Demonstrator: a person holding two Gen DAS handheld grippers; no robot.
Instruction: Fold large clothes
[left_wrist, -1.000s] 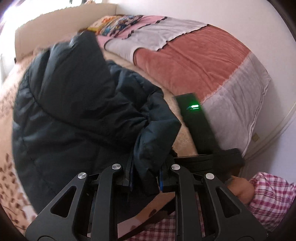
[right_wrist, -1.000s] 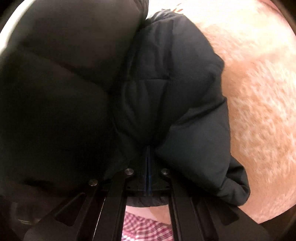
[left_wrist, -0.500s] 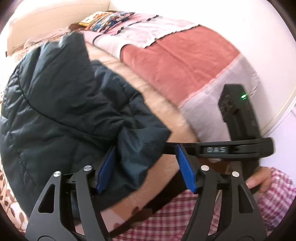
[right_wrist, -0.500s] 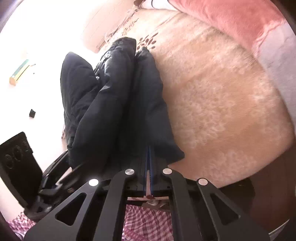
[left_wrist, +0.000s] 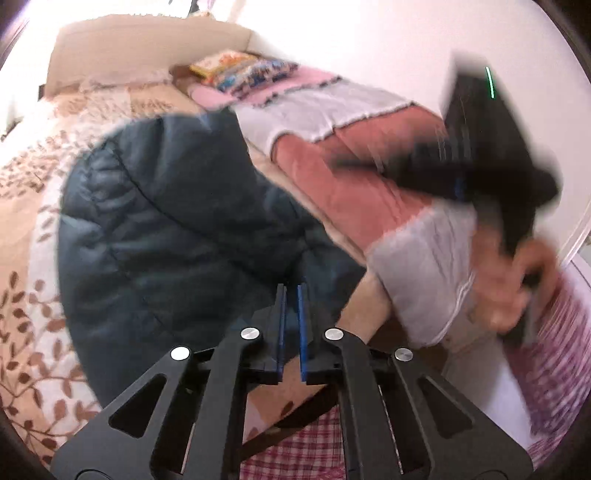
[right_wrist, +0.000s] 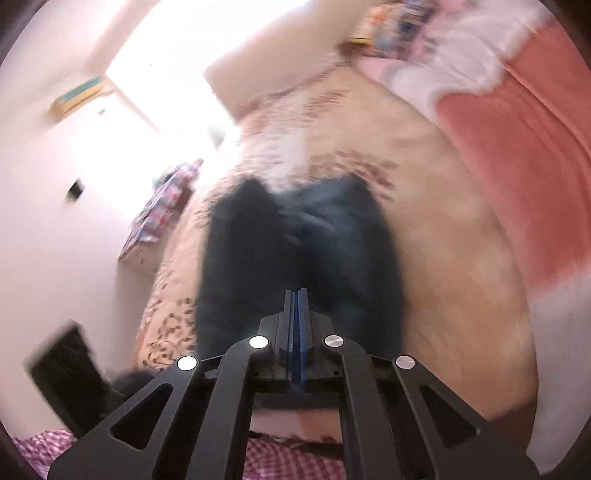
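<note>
A dark navy quilted jacket (left_wrist: 177, 236) lies folded in a heap on the bed; it also shows in the right wrist view (right_wrist: 303, 254). My left gripper (left_wrist: 291, 291) is shut and empty, its blue pads almost touching, above the jacket's near edge. My right gripper (right_wrist: 297, 295) is shut with nothing between its pads, raised above the jacket's near end. The right gripper also shows blurred in the left wrist view (left_wrist: 476, 166), held up in a hand at the right.
The bed has a beige leaf-print cover (left_wrist: 33, 302) and a pink, red and grey blanket (left_wrist: 354, 184) along the right side. Pillows (left_wrist: 236, 72) lie by the headboard. A plaid cloth (right_wrist: 162, 206) hangs at the bed's left side.
Both grippers let go of the jacket and lifted away. The left gripper opened, then shut empty. The jacket now rests on the bed.
</note>
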